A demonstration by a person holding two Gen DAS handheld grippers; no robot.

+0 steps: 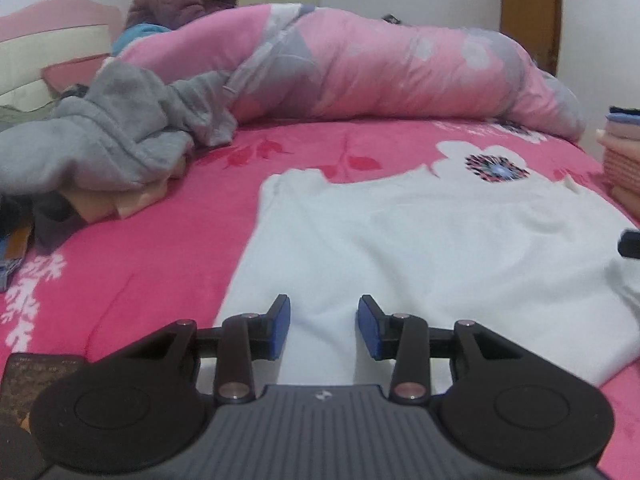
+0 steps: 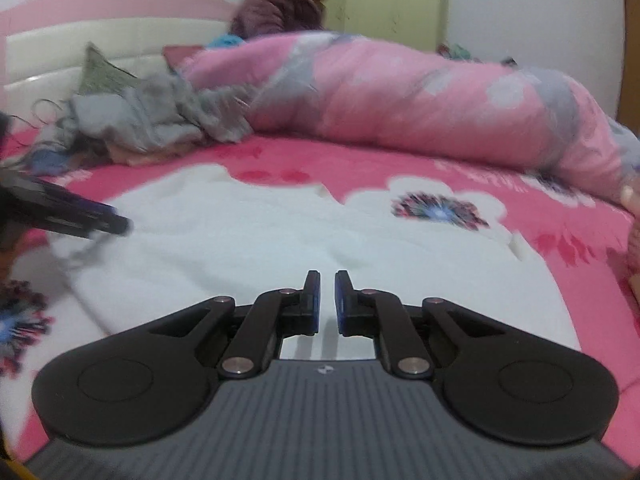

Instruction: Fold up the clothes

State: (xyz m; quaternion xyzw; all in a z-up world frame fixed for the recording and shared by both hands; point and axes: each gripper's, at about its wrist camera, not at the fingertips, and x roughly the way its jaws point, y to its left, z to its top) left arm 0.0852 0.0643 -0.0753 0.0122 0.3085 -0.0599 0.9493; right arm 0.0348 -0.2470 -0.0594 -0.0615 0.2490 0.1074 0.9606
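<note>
Left wrist view shows the white garment (image 1: 420,248) spread flat on the pink floral bed (image 1: 152,264), its near hem under the left hand-held gripper (image 1: 323,328). That gripper's blue pads (image 1: 282,326) stand apart with only cloth below them, nothing pinched. A grey hoodie (image 1: 112,132) lies crumpled to the far left, touching a rolled pink quilt (image 1: 380,68) across the back. A folded stack (image 1: 622,152) sits at the right edge. In the right wrist view the right hand-held gripper (image 2: 327,302) hangs over the same garment (image 2: 240,240), fingers nearly together and empty. A person in a purple jacket (image 2: 276,4) sits beyond the quilt.
</note>
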